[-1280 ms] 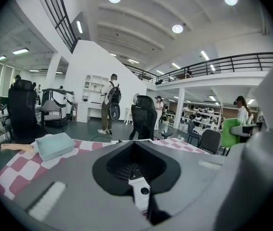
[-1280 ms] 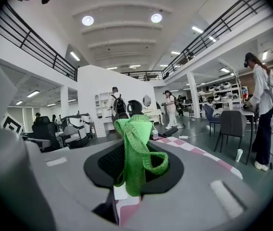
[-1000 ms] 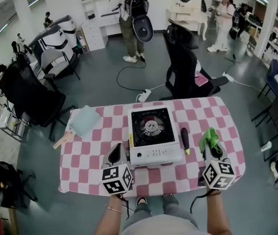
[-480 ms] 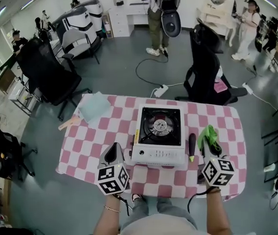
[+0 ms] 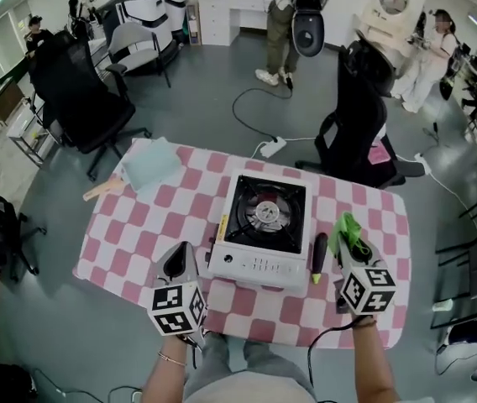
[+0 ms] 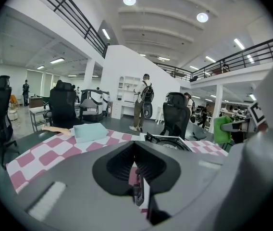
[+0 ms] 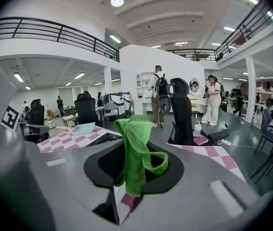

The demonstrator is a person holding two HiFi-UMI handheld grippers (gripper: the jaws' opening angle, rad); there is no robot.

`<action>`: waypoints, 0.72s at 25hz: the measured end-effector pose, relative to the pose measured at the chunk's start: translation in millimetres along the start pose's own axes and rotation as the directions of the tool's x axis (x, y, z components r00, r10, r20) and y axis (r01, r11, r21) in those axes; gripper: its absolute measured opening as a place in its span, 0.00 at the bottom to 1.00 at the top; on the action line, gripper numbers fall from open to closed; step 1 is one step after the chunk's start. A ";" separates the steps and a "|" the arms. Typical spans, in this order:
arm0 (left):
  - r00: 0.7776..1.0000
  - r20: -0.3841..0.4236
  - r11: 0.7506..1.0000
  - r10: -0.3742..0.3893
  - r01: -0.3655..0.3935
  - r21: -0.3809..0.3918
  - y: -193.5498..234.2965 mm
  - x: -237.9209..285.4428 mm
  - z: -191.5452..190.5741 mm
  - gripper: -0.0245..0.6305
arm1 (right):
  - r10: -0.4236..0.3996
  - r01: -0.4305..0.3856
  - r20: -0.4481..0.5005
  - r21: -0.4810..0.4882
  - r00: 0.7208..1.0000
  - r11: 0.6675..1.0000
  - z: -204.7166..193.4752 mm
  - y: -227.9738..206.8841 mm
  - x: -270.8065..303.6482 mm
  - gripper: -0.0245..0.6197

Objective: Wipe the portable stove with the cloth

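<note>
The portable stove [image 5: 262,229], a white square body with a black burner top, sat on the pink-and-white checked counter [image 5: 138,225], ahead of and between your two hand-held grippers. Your right hand-held gripper [image 5: 349,250] pinched the bright green cloth [image 7: 135,148], which stood bunched above its jaws and drooped over them. It hovered just to the right of the stove, not touching it. Your left hand-held gripper [image 5: 178,259] had its jaws pressed together on nothing, near the stove's front left corner.

I judge that the cloth was in hand and wiping had not begun. The next move called for swinging the right one left and down until the cloth lay flat on the stove. The left could steady the body.

A slim black tool with a yellow tip [image 5: 317,254] lay between the cloth and the stove; I couldn't tell what it was. The right gripper view hid most of the stove behind its own housing. No view showed whether the stove was dirty.
</note>
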State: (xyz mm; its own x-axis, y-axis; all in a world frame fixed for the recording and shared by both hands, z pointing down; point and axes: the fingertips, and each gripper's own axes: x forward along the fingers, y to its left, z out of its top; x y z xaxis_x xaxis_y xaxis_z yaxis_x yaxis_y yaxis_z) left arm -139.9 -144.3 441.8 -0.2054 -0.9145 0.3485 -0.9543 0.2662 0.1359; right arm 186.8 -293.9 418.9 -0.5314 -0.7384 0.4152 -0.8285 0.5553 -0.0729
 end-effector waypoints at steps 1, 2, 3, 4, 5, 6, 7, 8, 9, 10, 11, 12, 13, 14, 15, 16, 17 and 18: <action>1.000 -0.002 1.000 0.005 -0.005 -0.003 0.6 1.1 -1.8 0.04 | 0.013 -0.013 -0.009 -0.002 1.000 1.000 1.0 -3.1 5.7 0.17; 1.000 -0.003 1.000 0.010 -0.010 -0.008 1.2 2.0 -3.5 0.04 | 0.028 -0.028 -0.016 -0.002 0.999 1.000 2.4 -5.9 11.4 0.17; 1.000 -0.003 1.000 0.016 -0.016 -0.013 2.2 2.5 -4.8 0.04 | 0.043 -0.043 -0.024 -0.006 0.999 0.999 4.1 -8.3 17.2 0.17; 1.000 0.000 1.000 0.024 -0.024 -0.017 3.5 2.7 -5.6 0.04 | 0.055 -0.056 -0.033 -0.016 0.998 0.998 5.7 -10.3 23.1 0.17; 0.999 0.006 0.999 0.033 -0.033 -0.020 5.1 2.5 -5.9 0.04 | 0.066 -0.068 -0.045 -0.034 0.997 0.997 7.0 -12.0 29.1 0.17; 0.999 0.013 0.999 0.044 -0.044 -0.020 6.9 2.1 -6.0 0.04 | 0.076 -0.079 -0.059 -0.058 0.995 0.995 7.8 -13.6 35.1 0.17; 0.998 0.021 0.998 0.056 -0.056 -0.020 9.1 1.5 -6.2 0.04 | 0.084 -0.090 -0.076 -0.088 0.994 0.992 7.9 -15.2 41.3 0.17; 0.997 0.028 0.997 0.069 -0.068 -0.021 11.3 0.7 -6.7 0.04 | 0.090 -0.101 -0.095 -0.124 0.991 0.987 7.4 -16.9 47.6 0.17; 0.996 0.032 0.997 0.080 -0.080 -0.023 13.6 0.0 -7.4 0.04 | 0.093 -0.111 -0.114 -0.164 0.989 0.980 6.7 -18.8 54.0 0.17; 0.995 0.035 0.996 0.092 -0.091 -0.026 15.9 -0.8 -8.1 0.04 | 0.093 -0.119 -0.132 -0.206 0.987 0.971 5.7 -21.0 60.7 0.17; 0.994 0.036 0.994 0.103 -0.102 -0.030 18.3 -1.5 -8.7 0.04 | 0.091 -0.126 -0.150 -0.249 0.984 0.960 4.8 -23.3 67.7 0.17; 0.993 0.036 0.993 0.113 -0.112 -0.035 20.6 -1.9 -9.3 0.04 | 0.087 -0.134 -0.167 -0.290 0.982 0.948 3.7 -25.6 74.9 0.17; 0.992 0.035 0.992 0.123 -0.121 -0.039 22.8 -2.2 -10.4 0.04 | 0.083 -0.141 -0.184 -0.327 0.979 0.934 2.6 -27.9 82.2 0.17; 0.991 0.032 0.991 0.131 -0.129 -0.044 24.5 -2.3 -12.0 0.04 | 0.079 -0.148 -0.199 -0.361 0.977 0.921 1.4 -30.1 89.2 0.17; 0.990 0.029 0.989 0.138 -0.136 -0.048 25.7 -2.3 -14.0 0.04 | 0.075 -0.156 -0.214 -0.393 0.974 0.906 0.2 -32.3 95.9 0.17; 0.989 0.024 0.988 0.144 -0.143 -0.051 26.3 -2.1 -16.2 0.04 | 0.071 -0.164 -0.228 -0.424 0.971 0.891 -1.1 -34.2 102.4 0.17; 0.989 0.020 0.988 0.149 -0.148 -0.052 26.6 -1.7 -18.2 0.04 | 0.067 -0.174 -0.241 -0.454 0.968 0.874 -2.6 -36.0 108.9 0.17; 0.988 0.016 0.987 0.154 -0.153 -0.053 26.6 -1.1 -19.9 0.04 | 0.065 -0.184 -0.254 -0.481 0.965 0.857 -4.2 -37.3 115.4 0.17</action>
State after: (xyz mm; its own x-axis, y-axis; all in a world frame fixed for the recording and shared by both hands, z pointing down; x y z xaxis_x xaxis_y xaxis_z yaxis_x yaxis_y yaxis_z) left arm -160.8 -130.2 463.4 -0.3535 -0.8674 0.3501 -0.8987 0.4188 0.1303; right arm 157.1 -398.2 473.3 -0.5217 -0.5792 0.6264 -0.5270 0.7962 0.2973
